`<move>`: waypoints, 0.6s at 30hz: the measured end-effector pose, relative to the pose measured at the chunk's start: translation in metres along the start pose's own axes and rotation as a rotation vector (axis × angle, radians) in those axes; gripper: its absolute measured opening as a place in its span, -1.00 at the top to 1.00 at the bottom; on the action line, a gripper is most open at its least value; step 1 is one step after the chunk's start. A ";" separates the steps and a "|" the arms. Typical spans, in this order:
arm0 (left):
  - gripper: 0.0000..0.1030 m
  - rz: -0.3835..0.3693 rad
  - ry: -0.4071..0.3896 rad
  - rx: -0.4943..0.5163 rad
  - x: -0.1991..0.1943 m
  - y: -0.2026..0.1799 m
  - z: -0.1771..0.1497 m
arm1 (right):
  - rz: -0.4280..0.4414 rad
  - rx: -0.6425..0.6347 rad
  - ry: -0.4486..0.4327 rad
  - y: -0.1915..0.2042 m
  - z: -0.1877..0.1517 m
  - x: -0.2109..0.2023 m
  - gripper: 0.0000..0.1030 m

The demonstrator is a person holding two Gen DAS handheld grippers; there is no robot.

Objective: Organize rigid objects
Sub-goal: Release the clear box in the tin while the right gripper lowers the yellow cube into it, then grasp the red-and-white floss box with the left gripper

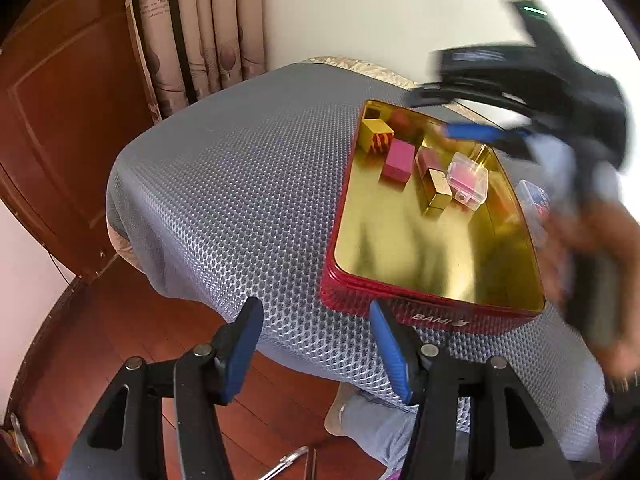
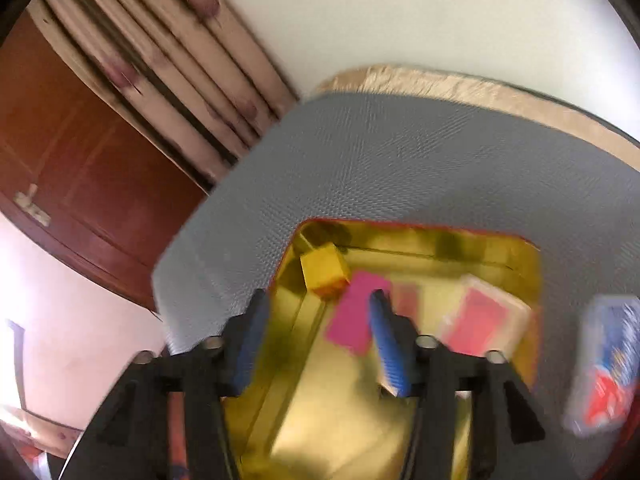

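A red tin (image 1: 400,308) with a gold inside sits on the grey mesh pad (image 1: 240,180). In it lie a yellow striped block (image 1: 374,136), a pink block (image 1: 398,162), a gold block (image 1: 438,192) and a small clear box (image 1: 468,178) with pink contents. My left gripper (image 1: 316,320) is open at the tin's near left corner, nothing between its fingers. My right gripper (image 2: 318,320) hovers open over the tin (image 2: 440,244), above the pink block (image 2: 352,320), beside the yellow block (image 2: 324,272) and the clear box (image 2: 484,320). It looks blurred.
A clear box with blue and red print (image 2: 608,364) lies just outside the tin's right wall, also in the left wrist view (image 1: 534,200). A hand (image 1: 592,264) holds the right gripper. Curtain (image 1: 192,28) and wooden door (image 1: 60,120) stand behind; wooden floor lies below.
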State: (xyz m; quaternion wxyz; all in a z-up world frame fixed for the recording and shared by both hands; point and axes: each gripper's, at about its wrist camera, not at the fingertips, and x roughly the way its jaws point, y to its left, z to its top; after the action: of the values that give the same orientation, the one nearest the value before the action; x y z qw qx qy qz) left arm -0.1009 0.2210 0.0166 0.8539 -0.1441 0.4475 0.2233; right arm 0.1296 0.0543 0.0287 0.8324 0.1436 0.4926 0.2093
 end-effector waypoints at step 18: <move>-0.33 -0.298 -0.046 0.296 -0.049 -0.108 0.005 | -0.788 0.054 -0.123 -0.220 -0.217 -0.227 -0.93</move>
State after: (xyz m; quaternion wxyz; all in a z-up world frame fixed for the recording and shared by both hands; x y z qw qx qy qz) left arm -0.0670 0.1179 0.0646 0.8992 -0.0765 0.4297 0.0295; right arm -0.1130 -0.2420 0.0006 0.8729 -0.0221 0.4645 -0.1479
